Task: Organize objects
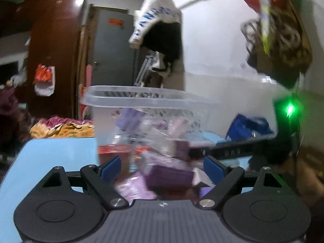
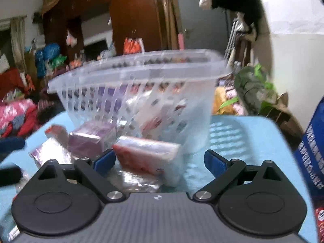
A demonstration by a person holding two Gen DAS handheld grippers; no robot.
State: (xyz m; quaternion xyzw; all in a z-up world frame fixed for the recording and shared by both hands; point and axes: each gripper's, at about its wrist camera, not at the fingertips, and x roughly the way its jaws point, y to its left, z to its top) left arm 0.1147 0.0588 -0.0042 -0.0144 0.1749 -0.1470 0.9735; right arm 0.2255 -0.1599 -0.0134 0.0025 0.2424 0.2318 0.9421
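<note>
Nearby, packets (image 2: 148,156) beside basket (image 2: 139,75)

The left claw (image 1: 162,167) gapes wide before a clear basket (image 1: 141,101) of packets on the blue bench (image 1: 56,154).

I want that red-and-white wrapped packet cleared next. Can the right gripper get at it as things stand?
Probably yes. The right gripper is open, and the red-and-white packet lies on the blue table right ahead of its fingers, outside the clear basket, with nothing on top.
</note>
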